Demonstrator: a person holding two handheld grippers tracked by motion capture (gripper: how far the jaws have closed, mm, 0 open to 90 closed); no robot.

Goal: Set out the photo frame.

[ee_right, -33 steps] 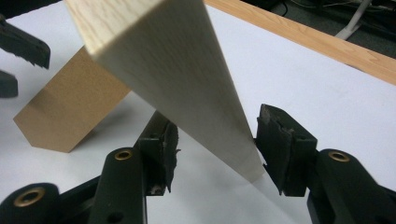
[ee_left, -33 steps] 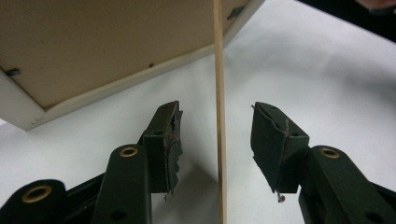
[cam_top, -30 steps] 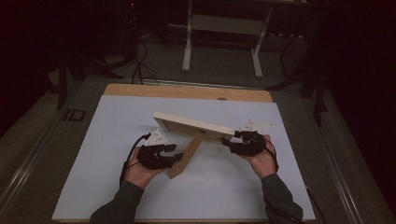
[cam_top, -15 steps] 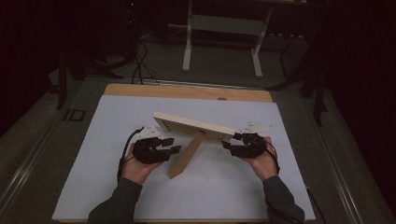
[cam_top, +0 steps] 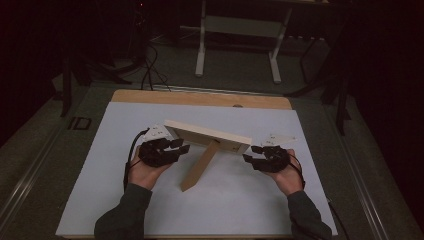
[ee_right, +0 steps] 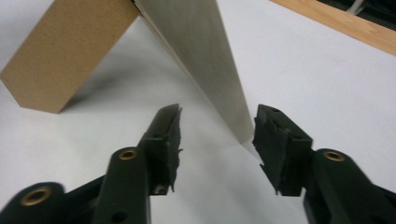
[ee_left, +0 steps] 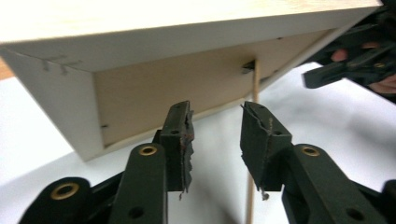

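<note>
A wooden picture frame (cam_top: 207, 134) is standing back-side toward the person on the white table cover (cam_top: 240, 210), leaning on its brown easel leg (cam_top: 201, 165). The left gripper (cam_top: 181, 146) is hovering just beside the frame's left end, its jaws narrowing on nothing. The right gripper (cam_top: 248, 156) is waiting beside the frame's right end, jaws also closing, the frame's edge between them untouched.
</note>
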